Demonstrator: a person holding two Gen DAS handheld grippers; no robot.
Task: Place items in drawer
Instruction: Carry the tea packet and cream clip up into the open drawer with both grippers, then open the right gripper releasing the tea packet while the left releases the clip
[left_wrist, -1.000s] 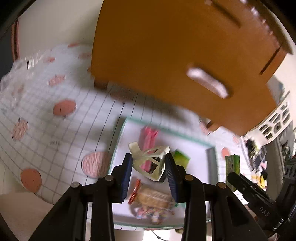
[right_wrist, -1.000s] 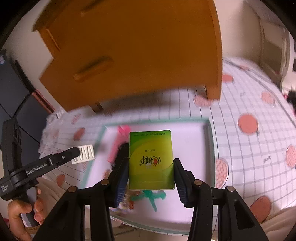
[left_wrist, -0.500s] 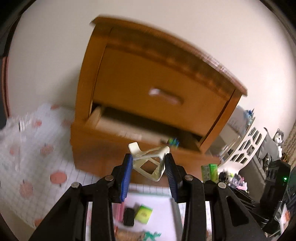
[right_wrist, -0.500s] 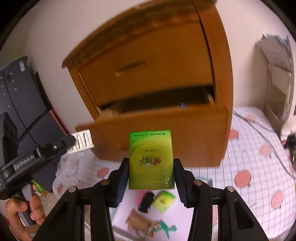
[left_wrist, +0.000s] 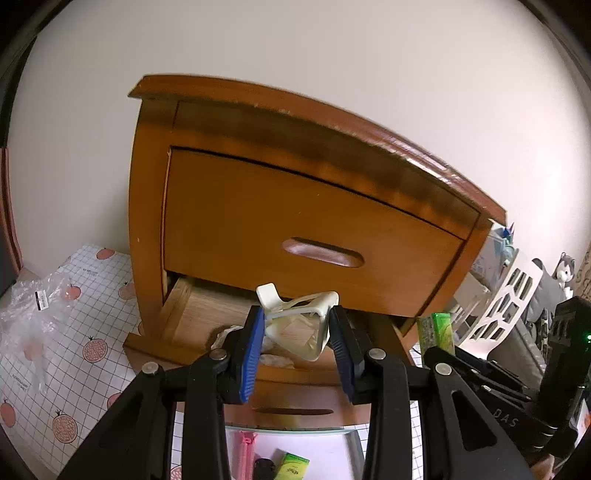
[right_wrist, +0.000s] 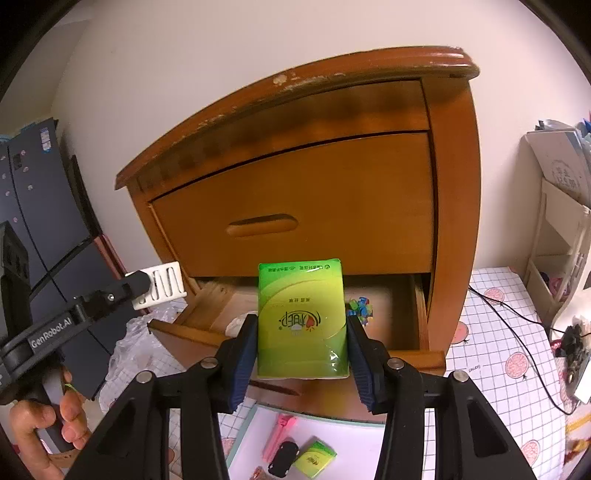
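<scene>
My left gripper (left_wrist: 297, 343) is shut on a cream plastic holder (left_wrist: 301, 325), held in front of the open lower drawer (left_wrist: 192, 325) of a wooden nightstand (left_wrist: 295, 206). My right gripper (right_wrist: 301, 347) is shut on a green tissue pack (right_wrist: 302, 317), also held before that open drawer (right_wrist: 388, 314). Crumpled white plastic (left_wrist: 273, 358) and small coloured bits (right_wrist: 360, 308) lie inside the drawer. In the right wrist view the left gripper (right_wrist: 147, 286) shows at the left with the cream holder (right_wrist: 160, 284). The green pack (left_wrist: 439, 332) shows at the right of the left wrist view.
Below lies a white tray (right_wrist: 354, 435) holding a pink item (right_wrist: 279, 435), a black item (right_wrist: 282, 458) and a small green pack (right_wrist: 316, 458). The upper drawer (right_wrist: 295, 199) is closed. A checked mat (left_wrist: 74, 354) covers the floor, with a clear bag (left_wrist: 29, 306) at left and a white shelf (right_wrist: 557, 258) at right.
Both grippers have risen from over the tray to the level of the open lower drawer, each keeping its item. The views swung up from the tray to the nightstand's front.
</scene>
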